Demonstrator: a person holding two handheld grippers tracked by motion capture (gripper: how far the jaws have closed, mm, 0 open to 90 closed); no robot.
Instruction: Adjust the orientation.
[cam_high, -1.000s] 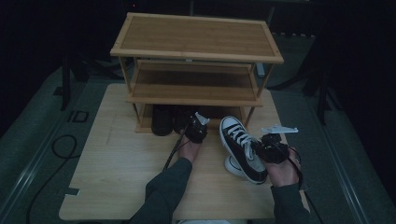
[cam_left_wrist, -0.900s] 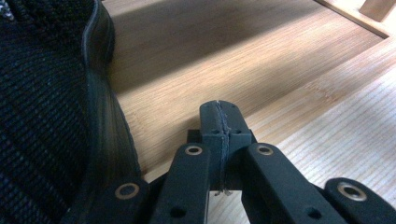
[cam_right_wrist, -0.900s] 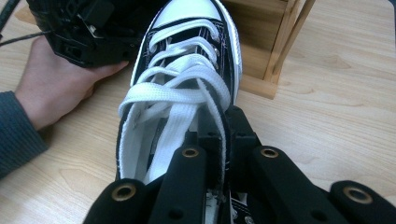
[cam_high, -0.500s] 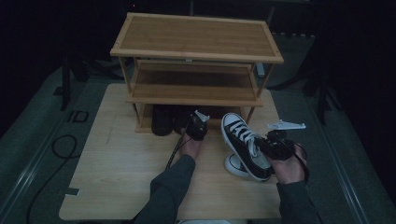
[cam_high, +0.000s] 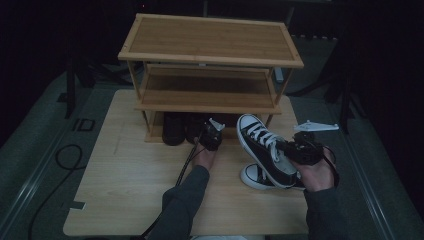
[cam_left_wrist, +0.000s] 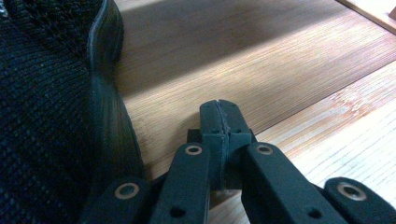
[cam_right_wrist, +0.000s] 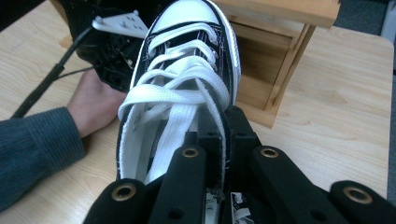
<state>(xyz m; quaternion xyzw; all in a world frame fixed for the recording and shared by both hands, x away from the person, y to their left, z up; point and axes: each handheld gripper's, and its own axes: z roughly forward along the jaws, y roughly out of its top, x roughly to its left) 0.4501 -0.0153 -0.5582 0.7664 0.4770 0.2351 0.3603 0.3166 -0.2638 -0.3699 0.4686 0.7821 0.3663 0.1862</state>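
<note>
A black canvas sneaker (cam_high: 262, 145) with white laces and a white toe cap hangs tilted above the table, toe toward the wooden shoe rack (cam_high: 210, 55). My right gripper (cam_high: 299, 150) is shut on the sneaker (cam_right_wrist: 187, 56) at the side wall by its collar; the right gripper (cam_right_wrist: 217, 116) has one jaw inside and one outside. A second sneaker (cam_high: 254, 177) lies on the table under it. My left gripper (cam_high: 210, 135) sits at the rack's bottom level beside a black knit shoe (cam_left_wrist: 46, 93). The left gripper (cam_left_wrist: 219, 105) is shut with nothing in it.
Dark shoes (cam_high: 175, 127) stand on the rack's bottom level at the left. The rack's middle shelf (cam_high: 207, 92) and top are bare. The light wooden table (cam_high: 125, 180) has free room at the front left. A cable (cam_high: 182, 170) trails from the left gripper.
The right gripper has raised the sneaker slightly and carried it a little toward the rack. The left gripper has stayed by the black shoes.
</note>
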